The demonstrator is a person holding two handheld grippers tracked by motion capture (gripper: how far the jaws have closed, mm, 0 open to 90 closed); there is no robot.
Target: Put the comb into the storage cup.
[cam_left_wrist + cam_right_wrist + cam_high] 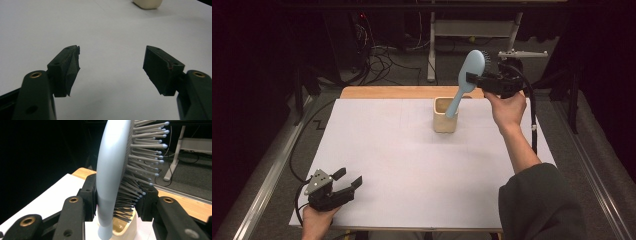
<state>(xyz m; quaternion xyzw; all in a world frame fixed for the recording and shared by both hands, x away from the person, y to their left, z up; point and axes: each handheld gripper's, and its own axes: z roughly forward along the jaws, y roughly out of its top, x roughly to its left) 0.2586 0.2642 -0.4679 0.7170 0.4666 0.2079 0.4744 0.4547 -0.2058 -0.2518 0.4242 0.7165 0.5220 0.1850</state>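
Hairbrush (pixel 110 177), pale blue, sits clamped between the jaws of your right gripper (pixel 479 79) at the base of its head, back against one jaw and bristles against the other. Below the jaws its handle slants down with the tip inside the cream cup (pixel 445 116), which appears to hold nothing else. Judged step: seating the brush in the cup; next, lower and release. Your left gripper (pixel 111 67) rests well apart on the white table (pixel 402 165), jaws spread, nothing between them.
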